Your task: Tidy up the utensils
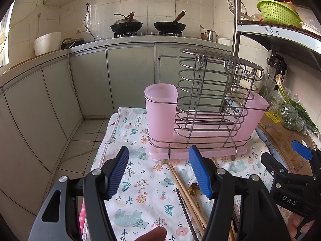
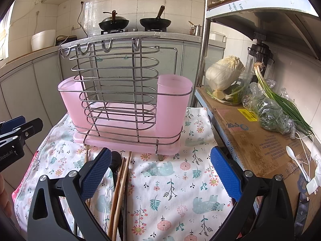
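Note:
A wire utensil rack (image 1: 212,104) (image 2: 120,92) with two pink cups and a pink drip tray stands on a floral cloth (image 1: 140,196) (image 2: 176,180). In front of it lie several wooden chopsticks (image 1: 186,192) (image 2: 120,188), a dark chopstick (image 1: 185,214) and a dark spoon (image 2: 116,162). My left gripper (image 1: 159,172) hovers open over the cloth, with the chopsticks under its right finger. Open as well, my right gripper (image 2: 160,172) has the chopsticks beneath its left finger. Each gripper shows at the edge of the other's view. Nothing is held.
A metal shelf frame stands to the right, with a cardboard-covered shelf (image 2: 260,140) holding greens, a cabbage (image 2: 222,72) in a clear tub, and a white spoon (image 2: 295,158). Behind is a counter with two woks (image 1: 148,26). The floor drops away left of the cloth.

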`<state>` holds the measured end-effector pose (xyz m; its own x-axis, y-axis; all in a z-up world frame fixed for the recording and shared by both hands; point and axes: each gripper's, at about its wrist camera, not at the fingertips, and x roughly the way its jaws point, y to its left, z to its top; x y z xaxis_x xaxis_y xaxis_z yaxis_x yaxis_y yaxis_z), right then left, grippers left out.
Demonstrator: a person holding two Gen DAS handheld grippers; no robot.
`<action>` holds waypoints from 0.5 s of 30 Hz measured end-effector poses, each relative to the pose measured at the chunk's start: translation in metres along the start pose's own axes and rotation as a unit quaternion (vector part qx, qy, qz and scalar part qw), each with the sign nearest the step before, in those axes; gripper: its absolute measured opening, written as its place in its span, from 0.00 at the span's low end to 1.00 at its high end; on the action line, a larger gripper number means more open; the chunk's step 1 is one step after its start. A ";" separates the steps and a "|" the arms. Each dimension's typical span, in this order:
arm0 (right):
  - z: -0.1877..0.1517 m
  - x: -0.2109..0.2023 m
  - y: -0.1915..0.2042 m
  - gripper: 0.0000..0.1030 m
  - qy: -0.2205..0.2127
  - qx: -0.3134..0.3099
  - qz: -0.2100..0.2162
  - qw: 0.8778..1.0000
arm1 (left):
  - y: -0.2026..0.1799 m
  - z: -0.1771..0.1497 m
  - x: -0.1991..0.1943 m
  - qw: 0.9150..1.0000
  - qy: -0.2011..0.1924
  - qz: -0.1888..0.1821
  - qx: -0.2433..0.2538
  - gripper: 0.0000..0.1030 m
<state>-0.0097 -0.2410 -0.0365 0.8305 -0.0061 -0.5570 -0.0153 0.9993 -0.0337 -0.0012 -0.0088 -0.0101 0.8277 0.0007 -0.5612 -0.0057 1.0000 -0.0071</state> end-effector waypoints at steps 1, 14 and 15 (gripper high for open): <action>0.000 0.000 0.001 0.97 0.000 0.000 0.000 1.000 | 0.001 0.001 -0.001 1.000 0.000 0.000 0.000 0.60; -0.001 0.002 0.001 0.97 0.003 -0.001 0.000 1.000 | 0.001 0.000 0.000 1.000 0.000 -0.001 -0.001 0.60; -0.001 0.001 0.001 0.97 0.003 -0.001 0.000 1.000 | -0.001 0.000 -0.001 1.000 0.000 0.000 0.000 0.60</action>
<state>-0.0090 -0.2400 -0.0381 0.8272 -0.0071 -0.5618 -0.0158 0.9992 -0.0360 -0.0018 -0.0096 -0.0094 0.8278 0.0000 -0.5611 -0.0046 1.0000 -0.0068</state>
